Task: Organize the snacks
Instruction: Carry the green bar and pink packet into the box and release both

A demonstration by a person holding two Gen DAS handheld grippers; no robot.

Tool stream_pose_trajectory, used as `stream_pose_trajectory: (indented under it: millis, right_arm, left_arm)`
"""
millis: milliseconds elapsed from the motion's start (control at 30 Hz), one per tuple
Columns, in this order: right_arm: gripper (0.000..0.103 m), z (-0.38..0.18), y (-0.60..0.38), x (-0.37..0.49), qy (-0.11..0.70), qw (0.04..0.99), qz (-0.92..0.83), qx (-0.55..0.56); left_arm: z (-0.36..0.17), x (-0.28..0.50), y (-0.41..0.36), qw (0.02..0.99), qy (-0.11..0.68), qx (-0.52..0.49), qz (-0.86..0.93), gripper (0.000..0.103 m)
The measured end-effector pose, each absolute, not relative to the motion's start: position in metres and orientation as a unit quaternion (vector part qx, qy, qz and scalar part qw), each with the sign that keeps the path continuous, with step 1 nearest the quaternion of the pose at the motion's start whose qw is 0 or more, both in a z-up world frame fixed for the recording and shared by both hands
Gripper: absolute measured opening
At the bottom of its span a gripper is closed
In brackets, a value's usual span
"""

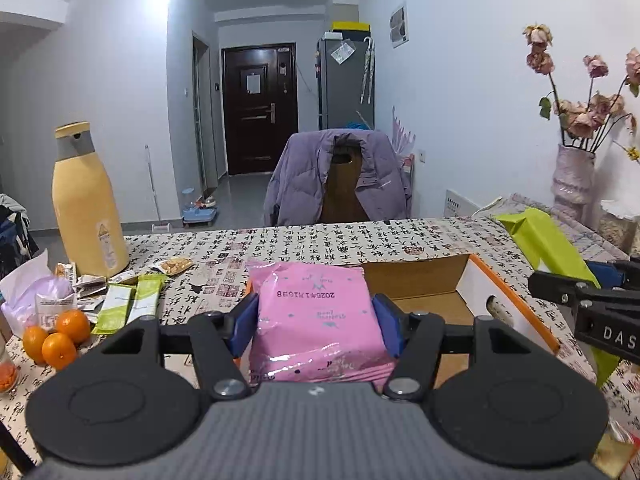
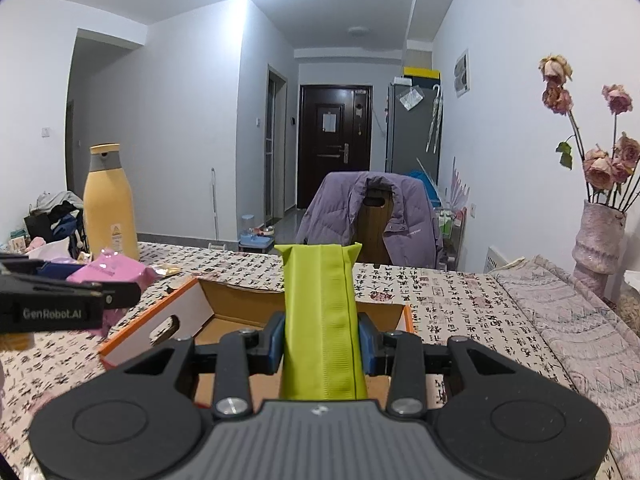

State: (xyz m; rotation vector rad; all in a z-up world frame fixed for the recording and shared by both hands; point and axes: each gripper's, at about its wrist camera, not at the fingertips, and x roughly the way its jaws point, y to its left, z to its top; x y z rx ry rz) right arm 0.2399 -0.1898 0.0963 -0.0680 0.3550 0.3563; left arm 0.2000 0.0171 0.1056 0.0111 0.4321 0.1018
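Observation:
My left gripper [image 1: 316, 326] is shut on a pink snack packet [image 1: 316, 320], held above the near left edge of an open cardboard box [image 1: 424, 276] with an orange rim. My right gripper [image 2: 322, 340] is shut on a long lime-green packet [image 2: 320, 312], held over the same box [image 2: 236, 300]. The green packet [image 1: 548, 248] and right gripper [image 1: 576, 300] show at the right of the left wrist view. In the right wrist view, the pink packet [image 2: 116, 274] and left gripper [image 2: 72, 300] appear at the left.
A tall yellow bottle [image 1: 86, 208] stands at the table's far left. Near it lie green sachets [image 1: 128, 304], small snack packets [image 1: 174, 266], three oranges [image 1: 58, 338] and a white bag [image 1: 36, 296]. A chair with a purple jacket [image 1: 340, 176] stands behind the table, a vase [image 1: 574, 176] with dried roses at right.

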Motion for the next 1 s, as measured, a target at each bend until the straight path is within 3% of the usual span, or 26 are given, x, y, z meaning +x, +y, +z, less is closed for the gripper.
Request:
stream_pose_trajectory:
  millis: [500,900,1000]
  right_arm:
    - [0.036,0.069,-0.154,0.368,0.31,0.934,0.153,-0.088]
    - [0.037,0.032,-0.146,0.39,0.37,0.91,0.155,-0.105]
    - [0.038,0.029,-0.148,0.389,0.377,0.907,0.157,-0.104]
  left_arm:
    - [0.069,0.289,0.022,0.951,0.298,0.015,0.077,0.062]
    - [0.034,0.309,0.021,0.935,0.343,0.045,0.079,0.063]
    - [0.035,0.307,0.021,0.937,0.339,0.047,0.074,0.068]
